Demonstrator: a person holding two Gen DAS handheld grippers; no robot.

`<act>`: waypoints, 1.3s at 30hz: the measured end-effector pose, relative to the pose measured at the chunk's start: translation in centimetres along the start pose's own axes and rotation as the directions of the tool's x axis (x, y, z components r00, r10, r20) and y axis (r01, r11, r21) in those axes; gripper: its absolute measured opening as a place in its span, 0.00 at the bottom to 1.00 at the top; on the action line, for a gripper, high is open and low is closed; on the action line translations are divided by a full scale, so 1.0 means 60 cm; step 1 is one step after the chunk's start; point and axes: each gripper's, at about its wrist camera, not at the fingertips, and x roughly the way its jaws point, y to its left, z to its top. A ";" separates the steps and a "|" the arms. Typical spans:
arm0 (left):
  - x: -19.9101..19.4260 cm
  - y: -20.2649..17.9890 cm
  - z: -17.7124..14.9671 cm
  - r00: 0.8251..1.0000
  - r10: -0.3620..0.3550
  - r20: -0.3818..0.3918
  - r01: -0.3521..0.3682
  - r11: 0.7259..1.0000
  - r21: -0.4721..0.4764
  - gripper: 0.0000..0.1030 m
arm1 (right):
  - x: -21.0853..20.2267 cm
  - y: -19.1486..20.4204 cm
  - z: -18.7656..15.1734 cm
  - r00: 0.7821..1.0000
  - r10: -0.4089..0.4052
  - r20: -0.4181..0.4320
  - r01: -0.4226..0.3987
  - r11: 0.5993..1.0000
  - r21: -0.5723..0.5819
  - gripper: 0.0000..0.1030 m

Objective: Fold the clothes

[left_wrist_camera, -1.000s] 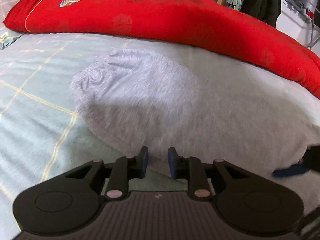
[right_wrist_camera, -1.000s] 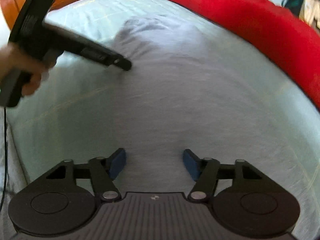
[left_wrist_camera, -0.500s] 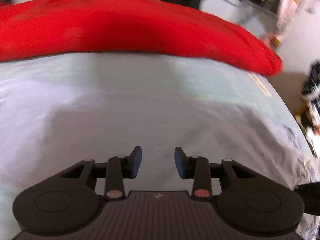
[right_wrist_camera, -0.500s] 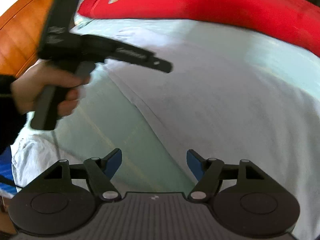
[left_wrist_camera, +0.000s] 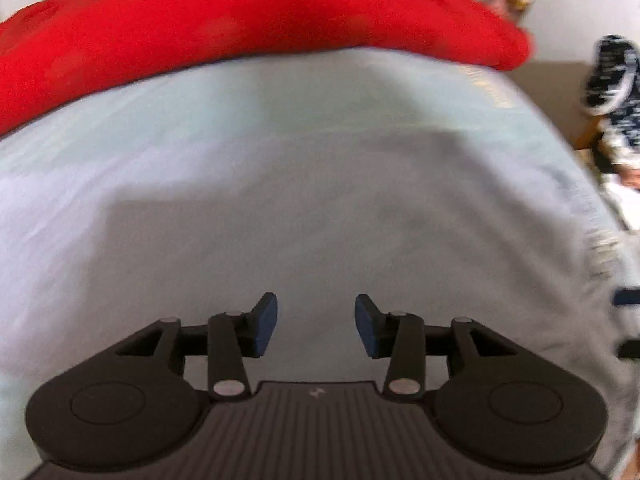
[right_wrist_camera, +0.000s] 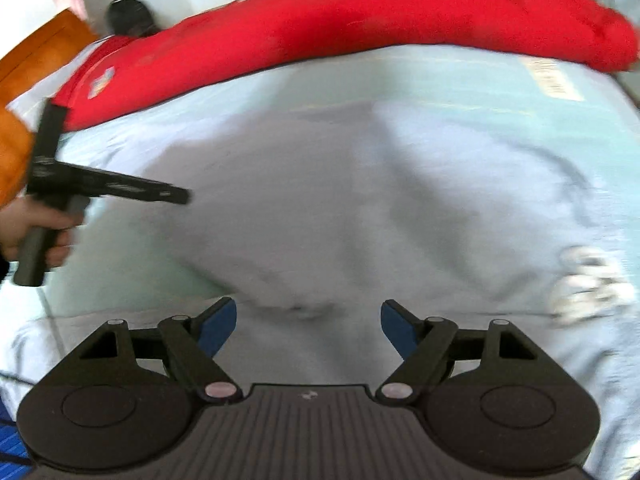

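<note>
A light grey garment point(left_wrist_camera: 280, 220) lies spread flat on the pale green bed sheet point(left_wrist_camera: 320, 96). In the left wrist view my left gripper point(left_wrist_camera: 316, 326) hovers over its cloth. Its blue pads point(left_wrist_camera: 266, 330) are apart and opening, with nothing between them. The right wrist view shows the same garment point(right_wrist_camera: 320, 208), blurred, with a fold running across it. My right gripper point(right_wrist_camera: 308, 328) hangs above the near edge of the cloth, jaws wide and still opening, gripping nothing. A hand point(right_wrist_camera: 28, 228) at the left holds the left gripper point(right_wrist_camera: 180, 196) pointing over the garment.
A long red quilt point(left_wrist_camera: 260, 20) lies along the far side of the bed. An orange wooden headboard point(right_wrist_camera: 36, 56) stands at the far left. The bed ends at the right, with dark patterned things point(left_wrist_camera: 612, 76) on the floor beyond. A white crumpled item point(right_wrist_camera: 588, 284) sits at the right.
Both views have swung right along the garment, away from its gathered end. Both grippers' jaws have widened. The left gripper has lifted off the cloth's edge.
</note>
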 end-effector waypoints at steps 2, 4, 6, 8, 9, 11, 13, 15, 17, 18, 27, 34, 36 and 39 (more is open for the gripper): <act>0.009 -0.029 0.014 0.998 -0.065 0.009 0.065 0.998 -0.009 0.46 | -0.014 -0.031 0.018 0.999 -0.036 0.022 0.037 0.999 -0.036 0.81; 0.015 -0.053 0.018 0.993 -0.114 0.017 0.115 0.993 -0.029 0.46 | -0.026 -0.068 0.045 0.997 -0.071 0.044 0.074 0.994 -0.081 0.80; 0.023 -0.076 0.022 0.987 -0.159 0.024 0.160 0.986 -0.048 0.46 | -0.031 -0.108 0.075 0.993 -0.100 0.056 0.107 0.985 -0.137 0.79; 0.035 -0.094 0.021 0.987 -0.158 0.033 0.160 0.985 -0.066 0.46 | -0.025 -0.145 0.106 0.989 -0.135 0.064 0.146 0.964 -0.221 0.74; 0.039 -0.102 0.020 0.987 -0.154 0.037 0.156 0.985 -0.075 0.46 | -0.014 -0.162 0.121 0.987 -0.148 0.066 0.160 0.951 -0.266 0.71; 0.046 -0.114 0.017 0.989 -0.144 0.044 0.148 0.984 -0.103 0.45 | 0.024 -0.196 0.155 0.984 -0.168 0.051 0.176 0.918 -0.355 0.60; 0.055 -0.125 0.015 0.991 -0.130 0.040 0.134 0.982 -0.134 0.44 | 0.070 -0.224 0.188 0.987 -0.156 0.023 0.152 0.901 -0.407 0.56; 0.062 -0.136 0.012 0.993 -0.112 0.037 0.116 0.982 -0.151 0.44 | 0.111 -0.252 0.213 0.993 -0.120 -0.011 0.102 0.892 -0.440 0.55; 0.070 -0.145 0.009 0.995 -0.094 0.034 0.098 0.981 -0.165 0.44 | 0.148 -0.281 0.232 0.995 -0.074 -0.062 0.037 0.887 -0.461 0.55; 0.072 -0.147 0.008 0.996 -0.089 0.031 0.093 0.981 -0.171 0.44 | 0.160 -0.288 0.235 0.995 -0.050 -0.088 0.004 0.887 -0.463 0.54; 0.080 -0.156 0.011 0.999 -0.036 -0.019 0.032 0.980 -0.197 0.46 | 0.178 -0.306 0.234 0.970 0.119 -0.212 -0.200 0.885 -0.420 0.10; 0.096 -0.169 0.022 0.999 -0.014 -0.047 0.006 0.987 -0.162 0.46 | 0.174 -0.307 0.240 0.984 0.070 -0.166 -0.133 0.903 -0.408 0.07; 0.101 -0.170 0.024 0.999 0.001 -0.053 -0.009 0.989 -0.151 0.46 | 0.171 -0.313 0.244 0.989 0.045 -0.141 -0.097 0.917 -0.387 0.07; 0.103 -0.168 0.029 0.998 0.021 -0.060 -0.029 0.990 -0.141 0.46 | 0.179 -0.323 0.245 0.991 0.017 -0.135 -0.061 0.943 -0.328 0.09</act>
